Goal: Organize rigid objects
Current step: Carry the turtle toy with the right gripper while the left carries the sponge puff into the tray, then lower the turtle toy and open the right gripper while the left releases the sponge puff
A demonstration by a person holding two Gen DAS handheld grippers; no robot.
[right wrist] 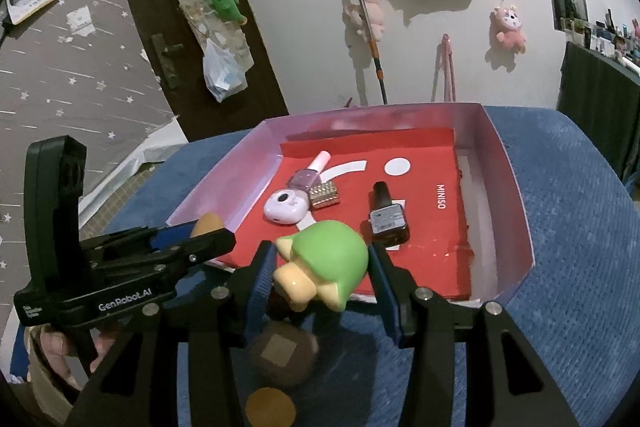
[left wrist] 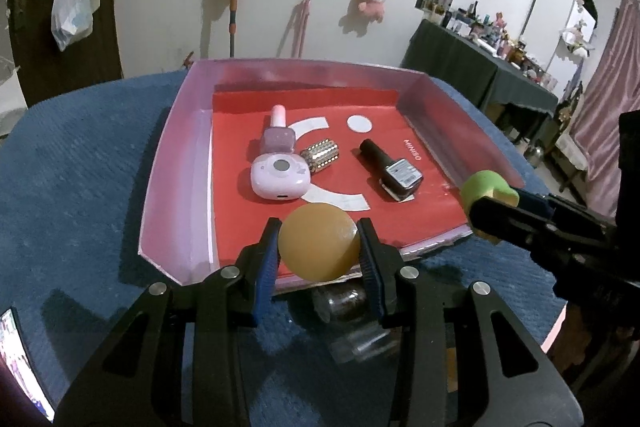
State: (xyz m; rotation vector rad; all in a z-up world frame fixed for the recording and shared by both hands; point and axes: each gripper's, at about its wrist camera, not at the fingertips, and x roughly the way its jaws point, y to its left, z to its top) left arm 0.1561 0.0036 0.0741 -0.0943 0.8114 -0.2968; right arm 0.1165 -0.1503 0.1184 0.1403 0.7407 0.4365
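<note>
Left gripper (left wrist: 319,251) clamps the tan ball (left wrist: 318,242) over the tray's (left wrist: 172,163) near edge.

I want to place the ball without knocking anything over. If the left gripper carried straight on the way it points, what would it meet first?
Probably the pink case in the tray: it lies just beyond the amber ball held by the left gripper. Depth is unclear.
</note>
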